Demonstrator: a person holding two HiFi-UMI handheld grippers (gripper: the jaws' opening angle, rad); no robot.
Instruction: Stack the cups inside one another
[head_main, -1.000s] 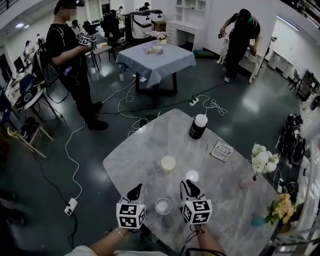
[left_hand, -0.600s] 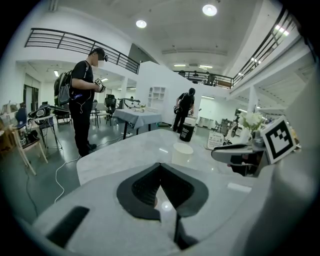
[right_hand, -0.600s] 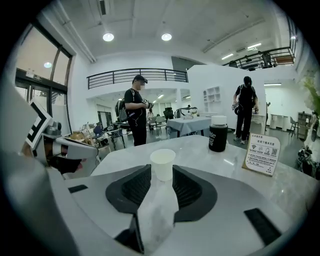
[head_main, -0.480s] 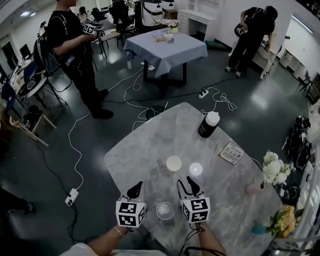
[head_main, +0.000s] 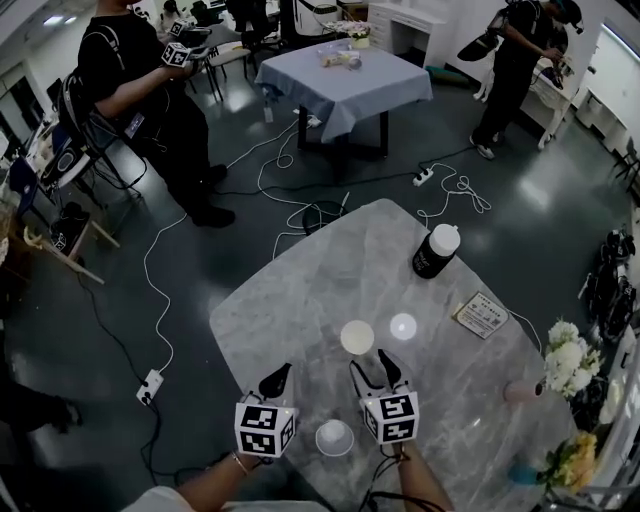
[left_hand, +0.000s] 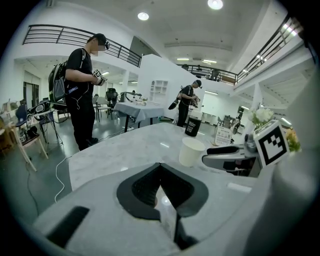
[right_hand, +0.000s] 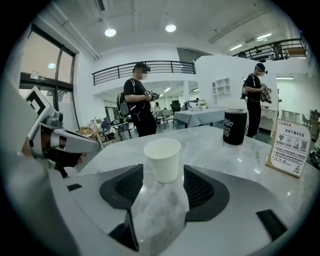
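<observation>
Both grippers have crept forward across the marble table (head_main: 300, 290) since a second ago, leaving the clear cup (head_main: 334, 437) further behind them, and the right gripper (head_main: 372, 372) has drawn closer to the paper cup (head_main: 357, 337) with its claw spread from narrow to wide. From the head view, the paper cup stands upright at 12 o'clock of the right gripper, just beyond its tips. The clear cup sits at 6 o'clock of the paper cup, near the table's near edge and between the two marker cubes. The left gripper (head_main: 275, 380) lies at 8 o'clock of the paper cup, apart from it. A black bottle (head_main: 437, 250) with a white cap stands at 1 o'clock, and a card (head_main: 482, 314) at 3 o'clock. In the left gripper view the claw is pinched together with nothing in it. The paper cup shows at 1 o'clock beyond it, with the right gripper beside the cup at 3 o'clock. In the right gripper view the claw is wide and opening; the paper cup stands at its mouth with a gap on each side, touching neither pad.
</observation>
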